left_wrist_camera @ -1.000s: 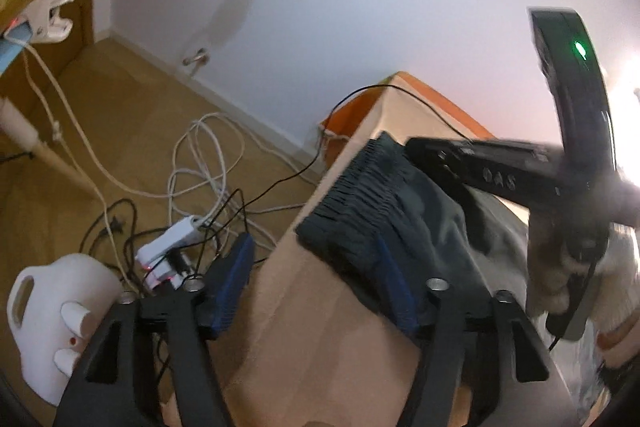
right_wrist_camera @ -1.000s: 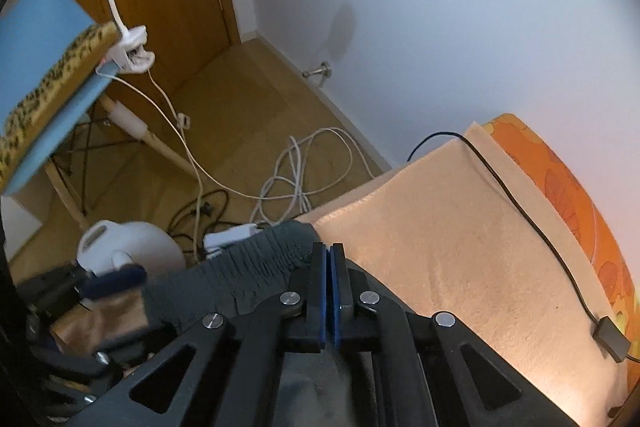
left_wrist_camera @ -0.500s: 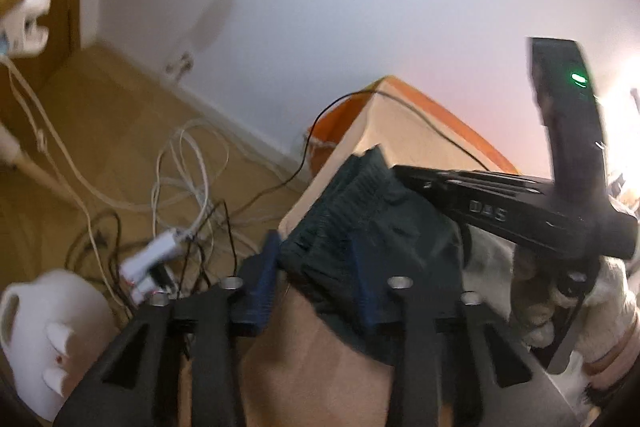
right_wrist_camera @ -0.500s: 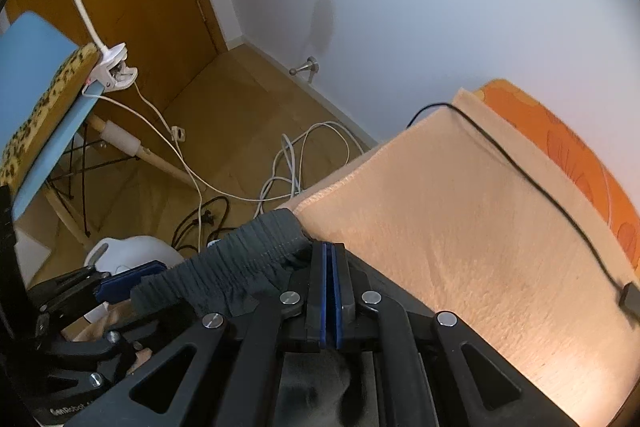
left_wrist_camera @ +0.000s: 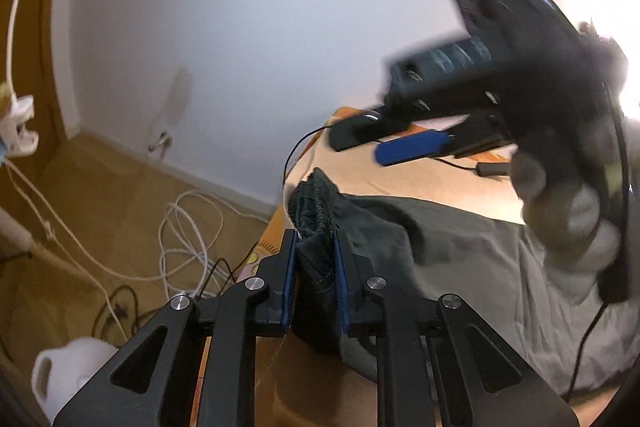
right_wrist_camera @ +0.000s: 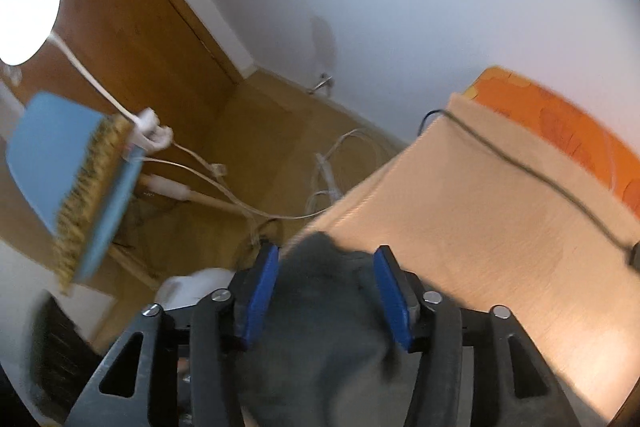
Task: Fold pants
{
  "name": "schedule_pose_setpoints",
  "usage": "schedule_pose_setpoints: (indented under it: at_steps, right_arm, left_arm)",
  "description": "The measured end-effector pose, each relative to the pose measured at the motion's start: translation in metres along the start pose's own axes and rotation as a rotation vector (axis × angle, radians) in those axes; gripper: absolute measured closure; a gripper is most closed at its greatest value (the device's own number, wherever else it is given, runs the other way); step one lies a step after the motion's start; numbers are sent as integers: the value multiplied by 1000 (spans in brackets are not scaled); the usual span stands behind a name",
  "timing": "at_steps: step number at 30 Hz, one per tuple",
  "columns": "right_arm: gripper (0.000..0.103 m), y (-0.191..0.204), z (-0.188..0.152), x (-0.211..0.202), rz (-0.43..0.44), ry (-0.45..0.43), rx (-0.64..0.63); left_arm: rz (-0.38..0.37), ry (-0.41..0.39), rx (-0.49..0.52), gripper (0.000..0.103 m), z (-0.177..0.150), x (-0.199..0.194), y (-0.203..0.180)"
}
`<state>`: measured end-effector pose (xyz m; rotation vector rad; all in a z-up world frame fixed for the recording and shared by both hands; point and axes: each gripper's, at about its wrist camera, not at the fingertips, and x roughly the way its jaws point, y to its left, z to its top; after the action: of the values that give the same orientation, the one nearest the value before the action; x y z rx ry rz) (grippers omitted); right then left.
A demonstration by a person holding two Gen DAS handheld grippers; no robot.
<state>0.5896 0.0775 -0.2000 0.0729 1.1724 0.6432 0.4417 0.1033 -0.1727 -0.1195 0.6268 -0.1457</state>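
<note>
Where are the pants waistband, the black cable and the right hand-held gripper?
pants waistband (left_wrist_camera: 310,205), left wrist view, gathered elastic edge.
black cable (right_wrist_camera: 532,173), right wrist view, mid-run across the blanket.
right hand-held gripper (right_wrist_camera: 326,293), right wrist view, midway between fingertips.

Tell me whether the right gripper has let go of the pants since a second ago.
Yes. The right gripper has opened; pants sit loosely between, near the blanket edge.

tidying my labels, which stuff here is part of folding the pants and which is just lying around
Job:
- pants
- left claw, shut on the waistband
- right claw, open
- beige cloth under them

Lying about:
- white cables
- black cable
- white jug
</note>
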Motion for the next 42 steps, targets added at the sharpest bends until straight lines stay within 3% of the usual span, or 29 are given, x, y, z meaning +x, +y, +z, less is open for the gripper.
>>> schedule_pose_setpoints:
  at_steps: [3,8,11,15,20,22,25,27,30,34,37,42]
  right_arm:
    - [47,6,5,18,19,134,43]
    - [47,18,-4,42,-47,194,15]
    - [60,19,-9,51,-91,212,28]
    - [60,6,-12,44,-28,183,105]
    - [63,-14,-25,36,53,140,200]
    - [75,-13,-25,36,48,136,181]
    - [84,-11,-30,34,41,115,151]
    - [87,-11,-32,35,44,105,145]
    - [88,-14,-32,37,49,99,152]
    - [89,-18,-34,37,64,92,173]
    - [89,-18,-35,34,70,81,180]
    - [89,-21,-36,28,89,71,195]
  left_arm:
    - [-8,-19,65,88,-1,-3,-10]
    - [-8,-27,151,88,-2,-4,-26]
    - [-9,-23,148,88,-2,-3,-23]
    - [-14,-29,122,88,0,-3,-16]
    - [-24,-13,166,88,-1,-3,-25]
    - [-12,8,183,87,-2,-1,-28]
    - [58,-10,183,79,-3,-8,-26]
    - [86,-25,171,68,-6,-16,-21]
    - [59,-15,150,67,-10,-25,-17]
    - [26,70,132,57,-15,-10,-15]
    - [27,91,118,56,-14,0,-16]
    - [19,45,94,56,-14,-12,-10]
